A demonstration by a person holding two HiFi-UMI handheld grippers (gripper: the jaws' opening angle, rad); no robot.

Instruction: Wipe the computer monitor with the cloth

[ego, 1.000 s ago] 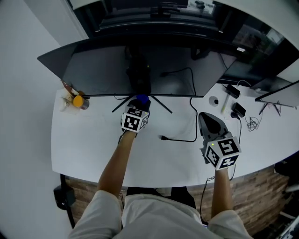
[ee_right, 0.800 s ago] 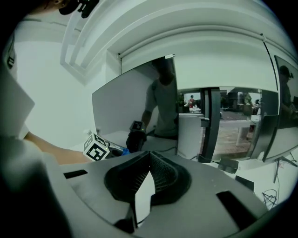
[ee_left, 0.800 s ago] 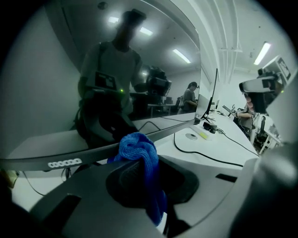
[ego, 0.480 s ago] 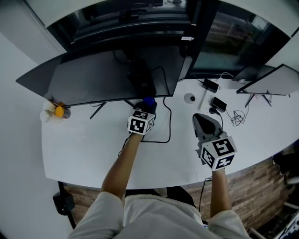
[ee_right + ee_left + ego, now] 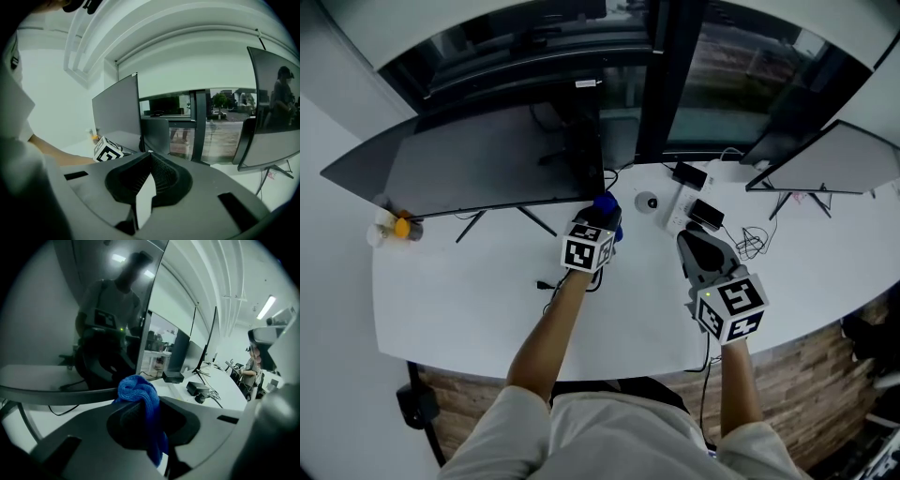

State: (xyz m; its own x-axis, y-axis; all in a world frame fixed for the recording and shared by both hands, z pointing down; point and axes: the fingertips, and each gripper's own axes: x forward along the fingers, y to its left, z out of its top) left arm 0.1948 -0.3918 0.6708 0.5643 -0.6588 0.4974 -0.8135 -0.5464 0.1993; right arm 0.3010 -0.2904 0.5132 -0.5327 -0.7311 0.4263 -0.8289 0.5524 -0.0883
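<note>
A wide dark monitor point(image 5: 478, 164) stands at the back left of the white desk point(image 5: 469, 300); in the left gripper view its screen point(image 5: 93, 324) fills the left side. My left gripper point(image 5: 602, 214) is shut on a bunched blue cloth point(image 5: 605, 203), which pokes up between the jaws point(image 5: 140, 394) close to the monitor's lower right edge. To the right, over the desk, my right gripper point(image 5: 698, 246) is shut with nothing in it, its tips meeting point(image 5: 150, 154).
A second monitor point(image 5: 825, 169) on a tripod stand is at the right. Small black devices point(image 5: 703, 214), a round puck point(image 5: 649, 201) and tangled cables point(image 5: 755, 242) lie behind the right gripper. An orange-topped item point(image 5: 398, 228) sits at the far left. A cable point(image 5: 548, 284) trails by my left arm.
The view has swung right, so the monitor sits further left in frame. My left gripper with the cloth now lies by the monitor's right end. The right gripper has barely moved.
</note>
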